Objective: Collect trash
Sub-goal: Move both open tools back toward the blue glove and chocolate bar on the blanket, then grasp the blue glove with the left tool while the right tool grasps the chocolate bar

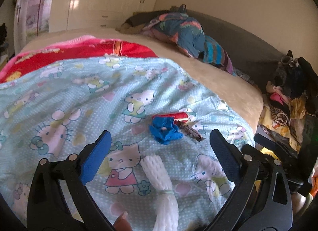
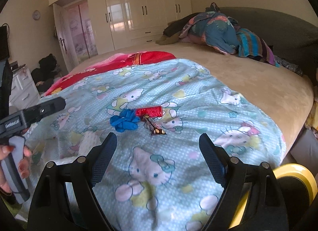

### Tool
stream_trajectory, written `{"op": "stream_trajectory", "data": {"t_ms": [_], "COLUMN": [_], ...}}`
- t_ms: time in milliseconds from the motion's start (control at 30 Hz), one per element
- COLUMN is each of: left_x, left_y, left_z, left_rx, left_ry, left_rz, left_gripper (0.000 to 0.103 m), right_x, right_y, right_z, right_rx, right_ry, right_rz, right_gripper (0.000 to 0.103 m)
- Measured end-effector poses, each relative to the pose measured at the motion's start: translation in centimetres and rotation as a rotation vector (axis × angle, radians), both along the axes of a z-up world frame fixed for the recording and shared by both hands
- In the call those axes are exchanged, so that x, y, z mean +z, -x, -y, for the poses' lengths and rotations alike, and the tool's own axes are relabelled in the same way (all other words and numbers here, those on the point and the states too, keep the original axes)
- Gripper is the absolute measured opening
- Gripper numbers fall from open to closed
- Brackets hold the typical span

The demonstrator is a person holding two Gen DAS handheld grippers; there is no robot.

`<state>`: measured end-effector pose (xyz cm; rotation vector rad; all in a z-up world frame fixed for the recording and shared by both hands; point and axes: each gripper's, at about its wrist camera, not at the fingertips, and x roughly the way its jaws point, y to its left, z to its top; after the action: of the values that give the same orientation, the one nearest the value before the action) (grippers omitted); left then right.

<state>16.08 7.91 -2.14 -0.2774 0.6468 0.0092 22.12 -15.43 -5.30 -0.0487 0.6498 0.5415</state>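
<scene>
Left wrist view, tool: the left gripper [image 1: 159, 145] has its two blue-padded fingers spread wide and they pinch nothing.
Left wrist view, trash: a crumpled blue glove [image 1: 165, 129] lies on the light blue cartoon-cat bedsheet [image 1: 59, 95], touching a shiny red wrapper [image 1: 174, 116] behind it; a dark brown snack wrapper [image 1: 191, 131] lies just beside them on the right.
Left wrist view, only here: a white foam net sleeve [image 1: 159, 179] lies on the sheet between the fingers, close to the camera; a pile of dark and patterned clothes [image 1: 288, 91] sits at the right edge of the bed.
Right wrist view, tool: the right gripper [image 2: 158, 149] also has its fingers spread, holding nothing.
Right wrist view, trash: the blue glove [image 2: 124, 120], red wrapper [image 2: 149, 111] and brown wrapper [image 2: 155, 127] lie together ahead of the fingers, well apart from them.
Right wrist view, only here: the person's left hand [image 2: 17, 163] with red nails grips the grey handle of the other tool at the left edge; a yellow round object [image 2: 298, 179] shows low on the right.
Surface: a beige bed cover [image 2: 258, 76] lies under the sheet, with a red blanket [image 2: 127, 61] behind it and bundled colourful bedding [image 2: 218, 30] near the grey headboard [image 2: 278, 24].
Room: glossy cream wardrobes [image 2: 139, 10] and a round wall clock [image 2: 36, 14].
</scene>
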Motion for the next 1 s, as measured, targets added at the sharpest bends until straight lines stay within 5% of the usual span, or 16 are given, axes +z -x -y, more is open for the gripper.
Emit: {"op": "stream_trajectory", "data": {"t_ms": [367,800,1000], "left_x": [-3.0,-6.3,-7.4], "left_y": [-3.5,-8.2,-9.4], "left_z": [-0.3,1.2,0.6], "left_rx": [-0.059,-0.127,-0.113], "left_ry": [0.085,0.040,0.080], "left_rz": [-0.116,-0.241,-0.262], "left_gripper": [0.060,0.056,0.054], "right_x": [-3.4,-6.6,-8.1], "right_y": [-4.9,-8.2,-9.2], "right_z": [-2.4,-4.9,-5.5], "right_rx": [0.022,0.079,0.082], "right_ry": [0.020,0.057,0.068], "right_rz": [-0.100,-0.177,-0.213], "right_gripper": [0.073,0.054,0.040]}}
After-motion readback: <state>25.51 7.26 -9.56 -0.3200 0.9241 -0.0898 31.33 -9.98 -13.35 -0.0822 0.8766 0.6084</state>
